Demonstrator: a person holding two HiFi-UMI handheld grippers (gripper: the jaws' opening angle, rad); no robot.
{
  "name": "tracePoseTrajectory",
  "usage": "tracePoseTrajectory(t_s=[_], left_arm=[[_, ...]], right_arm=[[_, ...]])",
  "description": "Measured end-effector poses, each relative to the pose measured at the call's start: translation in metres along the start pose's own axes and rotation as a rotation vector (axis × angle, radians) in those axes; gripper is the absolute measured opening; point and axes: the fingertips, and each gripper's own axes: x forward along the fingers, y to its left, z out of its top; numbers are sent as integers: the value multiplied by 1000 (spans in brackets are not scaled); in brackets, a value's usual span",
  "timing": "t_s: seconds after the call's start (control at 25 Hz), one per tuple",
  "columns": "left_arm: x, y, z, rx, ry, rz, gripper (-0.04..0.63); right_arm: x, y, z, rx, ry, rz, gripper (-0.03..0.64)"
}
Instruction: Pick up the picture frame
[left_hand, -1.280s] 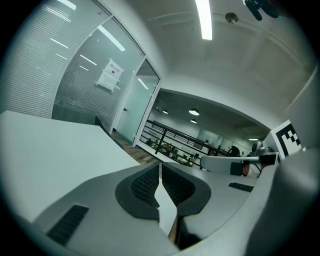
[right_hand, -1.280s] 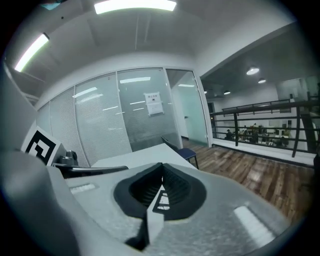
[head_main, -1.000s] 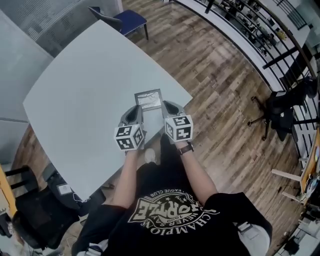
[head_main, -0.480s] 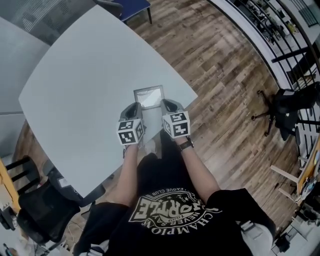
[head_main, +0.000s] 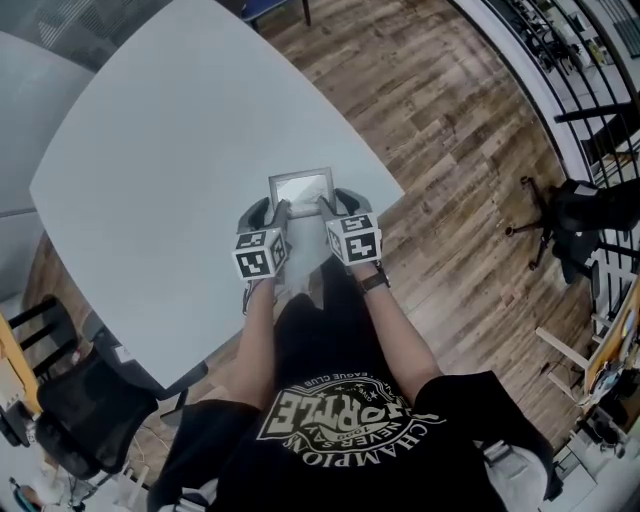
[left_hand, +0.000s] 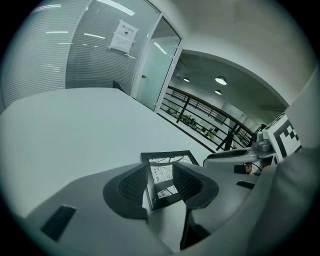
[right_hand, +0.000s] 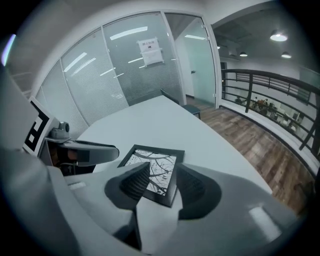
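My left hand-held gripper (left_hand: 161, 172) is released, its jaws standing apart astride the near-left corner of the picture frame (head_main: 303, 187). My right hand-held gripper (right_hand: 164, 175) is released too, jaws apart around the frame's near-right corner. The two sit close side by side, each showing at the edge of the other's view.

Around them there is little in the way. The pale bench (head_main: 170, 140) carries the frame, which lies flat, its dark border around a branch-patterned print. A black office chair (head_main: 585, 215) stands well off to the right on the wooden floor (head_main: 450, 120), with a dark railing (head_main: 585, 45) beyond it. Another black chair (head_main: 75, 420) sits at the near left, below the bench edge. A glass partition (right_hand: 120, 65) closes the far side of the room.

The frame sits near the bench's right edge (head_main: 385, 195), so there is little bench on that side, and the near edge runs just behind the grippers. A broad stretch of bench top opens to the left and far side.

Relative to the grippers, the frame lies just ahead, its near edge reaching in between both pairs of jaws. I cannot tell from these wide-angle views whether any pad actually touches the frame's border.
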Motion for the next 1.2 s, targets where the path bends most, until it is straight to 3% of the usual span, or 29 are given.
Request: tracePoseTrajectory(t_s=[0.04, 0.16, 0.64, 0.84, 0.88, 1.0, 1.2], left_arm=[[4, 1, -2, -5, 10, -5, 148], [16, 3, -8, -14, 42, -18, 192], [48, 15, -16, -85, 90, 0, 193], [50, 19, -20, -77, 86, 34, 185], [49, 21, -21, -75, 88, 43, 168], [46, 23, -22, -87, 88, 50, 140], [43, 23, -23, -95, 96, 65, 121]], right_arm=[[4, -1, -2, 2, 16, 2, 177], [14, -8, -7, 21, 41, 0, 189], [37, -20, -16, 84, 71, 59, 187], [40, -21, -20, 96, 60, 28, 168], [40, -22, -22, 99, 63, 18, 123], [38, -24, -24, 123, 62, 5, 98], [34, -23, -25, 149, 76, -8, 84]])
